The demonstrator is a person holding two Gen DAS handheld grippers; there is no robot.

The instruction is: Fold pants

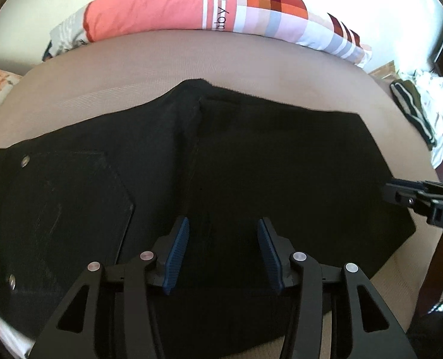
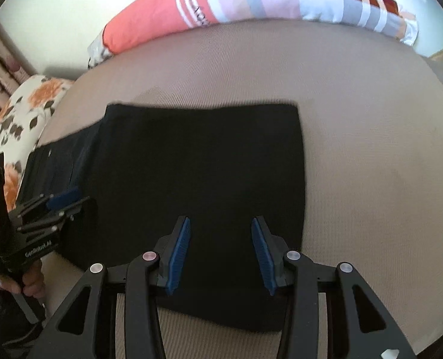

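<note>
Black pants (image 1: 221,164) lie folded flat on a beige bed (image 1: 131,83), with a back pocket and rivets at the left. They also show in the right wrist view (image 2: 197,164), with the folded legs on top. My left gripper (image 1: 222,227) is open and empty just above the pants near their front edge. My right gripper (image 2: 220,227) is open and empty above the folded part's front edge. The right gripper shows in the left wrist view (image 1: 400,194) at the right edge of the pants. The left gripper shows in the right wrist view (image 2: 62,200).
A long pink and checked pillow (image 1: 191,9) lies along the bed's far side. A floral pillow (image 2: 21,110) sits at the left. A pile of clothes (image 1: 421,107) lies off the bed at the right. Bare beige bed (image 2: 371,149) lies right of the pants.
</note>
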